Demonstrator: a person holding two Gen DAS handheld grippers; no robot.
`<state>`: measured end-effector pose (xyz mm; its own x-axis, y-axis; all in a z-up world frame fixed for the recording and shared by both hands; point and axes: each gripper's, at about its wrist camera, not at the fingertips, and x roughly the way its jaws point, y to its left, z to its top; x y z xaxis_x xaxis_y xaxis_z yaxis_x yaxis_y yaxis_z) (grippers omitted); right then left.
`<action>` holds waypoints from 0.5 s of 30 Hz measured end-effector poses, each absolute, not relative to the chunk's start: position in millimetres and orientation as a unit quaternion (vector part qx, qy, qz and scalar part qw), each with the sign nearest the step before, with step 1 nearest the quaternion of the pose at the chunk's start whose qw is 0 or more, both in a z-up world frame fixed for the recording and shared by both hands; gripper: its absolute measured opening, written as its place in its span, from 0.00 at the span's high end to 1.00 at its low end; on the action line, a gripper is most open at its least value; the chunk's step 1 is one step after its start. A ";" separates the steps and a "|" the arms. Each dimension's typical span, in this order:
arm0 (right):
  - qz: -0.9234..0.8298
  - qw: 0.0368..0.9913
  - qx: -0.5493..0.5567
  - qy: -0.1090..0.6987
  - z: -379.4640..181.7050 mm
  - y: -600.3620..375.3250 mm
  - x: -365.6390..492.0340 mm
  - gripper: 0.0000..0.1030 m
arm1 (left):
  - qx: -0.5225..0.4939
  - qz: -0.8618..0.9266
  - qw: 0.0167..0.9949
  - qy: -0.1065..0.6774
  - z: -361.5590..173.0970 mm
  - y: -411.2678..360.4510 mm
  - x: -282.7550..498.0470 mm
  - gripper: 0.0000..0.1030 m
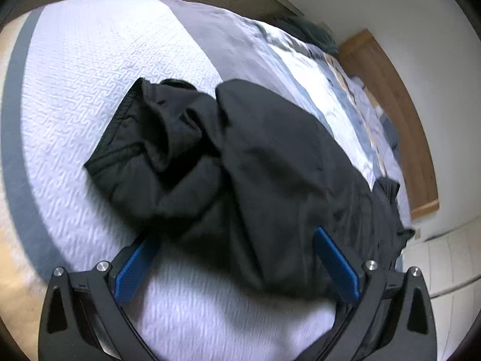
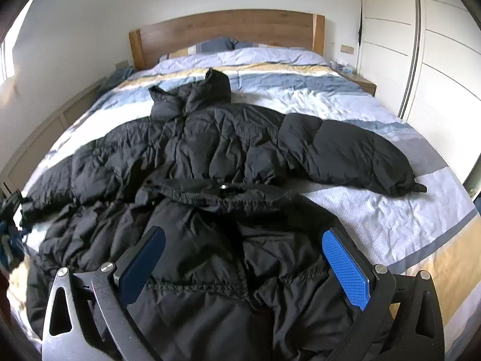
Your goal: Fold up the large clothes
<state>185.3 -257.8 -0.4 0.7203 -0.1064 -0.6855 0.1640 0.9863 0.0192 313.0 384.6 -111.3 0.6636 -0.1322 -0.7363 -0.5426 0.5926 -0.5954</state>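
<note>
Bare bedspread [image 1: 90, 96] lies open left of the black jacket [image 2: 210, 150], whose bulk (both sleeves spread) blocks the bed's middle; headboard [image 2: 225, 30] bounds the far end.

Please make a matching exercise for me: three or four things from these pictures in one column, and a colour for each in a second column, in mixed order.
Things:
1. puffer jacket
2. headboard
3. gripper pads
4. wardrobe doors

Colours:
a. blue
b. white
c. black
d. wood brown

Pairs: 1-c, 2-d, 3-a, 4-b
</note>
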 end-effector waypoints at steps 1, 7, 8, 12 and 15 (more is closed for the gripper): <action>-0.072 0.925 0.038 0.371 -3.9 -257.3 187.1 0.01 | -0.437 0.130 0.803 0.385 -111.9 386.2 315.8 0.01; -0.069 0.921 0.034 0.381 -11.5 -257.0 189.3 0.01 | -0.476 0.126 0.791 0.363 -111.7 400.4 334.5 0.27; -0.068 0.921 0.034 0.382 -12.4 -256.5 188.8 0.01 | -0.489 0.120 0.786 0.358 -113.6 402.2 334.1 0.39; -0.062 0.920 0.032 0.386 -14.1 -253.9 187.0 0.01 | -0.517 0.101 0.779 0.341 -116.3 406.6 329.7 0.66; -0.055 0.920 0.029 0.386 -12.8 -252.9 183.8 0.01 | -0.511 0.095 0.786 0.335 -108.5 402.5 329.3 0.77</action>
<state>183.8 -252.9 -12.8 0.6955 -0.0800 -0.7141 0.1242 0.9922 0.0099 329.3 402.5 -108.5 0.7568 -0.1934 -0.6243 -0.4924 0.4594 -0.7392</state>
